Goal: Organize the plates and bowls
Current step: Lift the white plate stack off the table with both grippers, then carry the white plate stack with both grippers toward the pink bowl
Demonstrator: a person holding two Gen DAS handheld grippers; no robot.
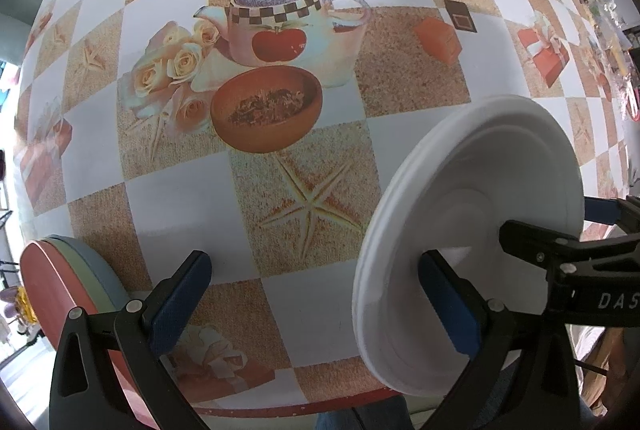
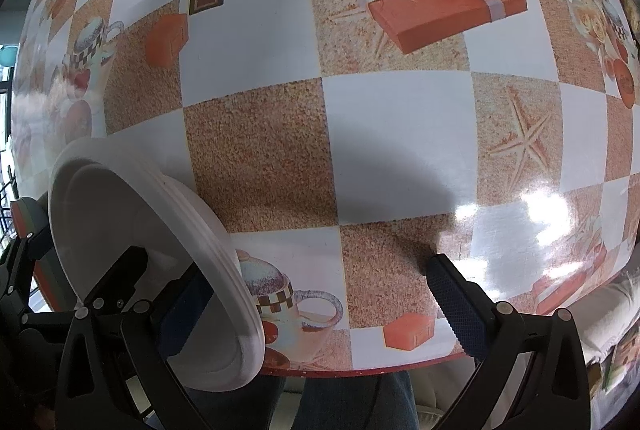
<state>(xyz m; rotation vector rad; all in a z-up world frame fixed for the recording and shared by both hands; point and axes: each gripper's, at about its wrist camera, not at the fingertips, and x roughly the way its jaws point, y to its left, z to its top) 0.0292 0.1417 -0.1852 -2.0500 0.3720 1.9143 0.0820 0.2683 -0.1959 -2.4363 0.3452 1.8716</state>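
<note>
A stack of white plates (image 1: 452, 213) (image 2: 132, 230) is tipped up on its edge near the table's front edge. My left gripper (image 1: 314, 302) is open, and its right finger (image 1: 448, 306) lies against the stack's face. My right gripper (image 2: 316, 306) is also open wide. Its left finger (image 2: 180, 310) rests on the hollow side of the plates, while its right finger (image 2: 452, 302) stays well apart from them. A second stack of red, green and blue plates (image 1: 60, 290) is at the lower left, beside my left finger (image 1: 180, 298).
The table (image 1: 180, 197) wears a checked cloth printed with teapots, bowls, starfish and gift boxes. Its front edge (image 2: 360, 372) runs just below the fingers, with a person's trouser legs under it. Clutter sits at the far right corner (image 1: 600, 21).
</note>
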